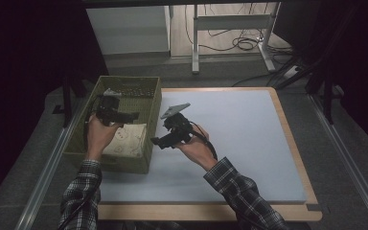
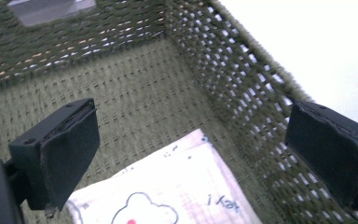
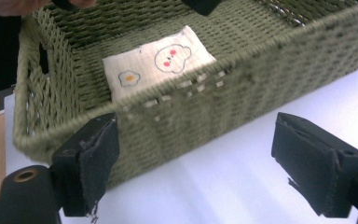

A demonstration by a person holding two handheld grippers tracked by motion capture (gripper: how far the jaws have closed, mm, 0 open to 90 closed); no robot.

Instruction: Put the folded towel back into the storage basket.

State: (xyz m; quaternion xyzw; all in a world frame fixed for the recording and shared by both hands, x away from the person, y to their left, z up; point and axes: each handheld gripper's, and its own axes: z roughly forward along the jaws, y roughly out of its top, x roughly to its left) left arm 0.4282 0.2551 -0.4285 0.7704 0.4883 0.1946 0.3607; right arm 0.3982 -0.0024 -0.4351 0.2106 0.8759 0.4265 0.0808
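- High view: a green woven rectangular basket (image 1: pixel 149 125) stands on the left part of the pale blue worktop (image 1: pixel 249 139), which has a wooden edge. A folded cream cloth with small printed drawings (image 1: pixel 129 140) lies flat inside the basket, in the half nearer the person.
- The left tongs (image 1: pixel 132 115) hang over the basket, above the cloth, held by a hand coming from a plaid sleeve (image 1: pixel 82 189). The right tongs (image 1: pixel 154 141) hover just outside the basket's right wall, their tips pointing towards it.
- Left gripper view: the left tongs (image 2: pixel 191 154) stand wide open with nothing between the pads. Below them lies the cloth (image 2: pixel 172 191) on the basket floor (image 2: pixel 135 102), close to the woven side wall; a bear outline and a red dot show on it.
- Right gripper view: the right tongs (image 3: pixel 193 163) are spread wide and empty, above the worktop (image 3: pixel 223 186) just beside the basket's outer wall (image 3: pixel 205 112). Beyond that wall the cloth (image 3: pixel 161 65) rests on the basket floor, showing a fried egg and a bear face.
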